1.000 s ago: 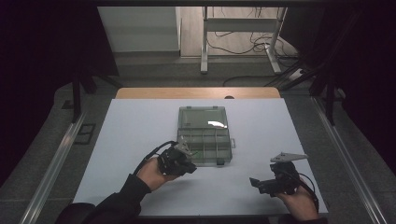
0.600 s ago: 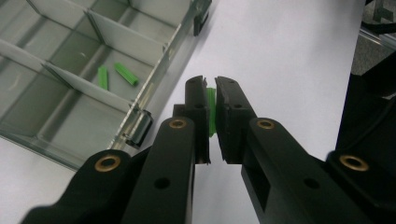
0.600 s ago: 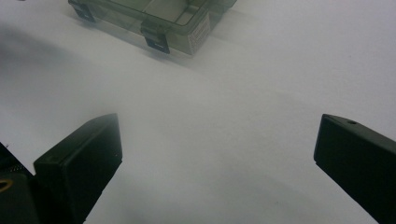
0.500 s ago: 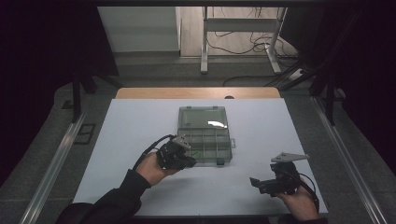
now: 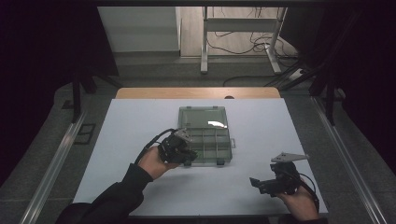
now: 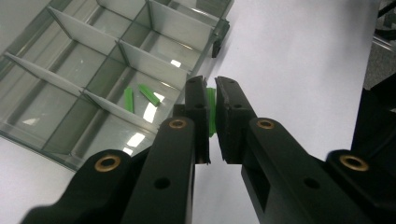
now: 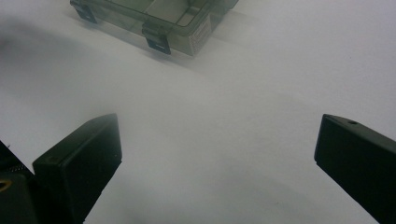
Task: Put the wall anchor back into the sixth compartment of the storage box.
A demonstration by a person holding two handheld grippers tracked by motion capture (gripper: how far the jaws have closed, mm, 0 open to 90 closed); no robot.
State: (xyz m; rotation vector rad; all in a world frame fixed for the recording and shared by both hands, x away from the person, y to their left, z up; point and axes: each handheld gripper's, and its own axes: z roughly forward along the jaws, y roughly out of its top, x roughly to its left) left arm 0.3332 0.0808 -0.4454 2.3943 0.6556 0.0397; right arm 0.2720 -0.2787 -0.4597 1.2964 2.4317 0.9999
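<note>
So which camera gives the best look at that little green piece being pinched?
The left gripper view: the green piece sits close up between the left gripper jaws, beside the compartment box. The high view is too far to resolve it.

High view: above, facing fwd/down. Claw views: low, close. All share organizer box [image 5: 205, 135] on table [image 5: 280, 126].

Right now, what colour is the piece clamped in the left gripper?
Green. The piece sits between the left gripper's jaws, clearest in the left gripper view.

A dim room: grey floor [image 5: 140, 70], white metal stand [image 5: 238, 28], loose cables [image 5: 252, 44].
</note>
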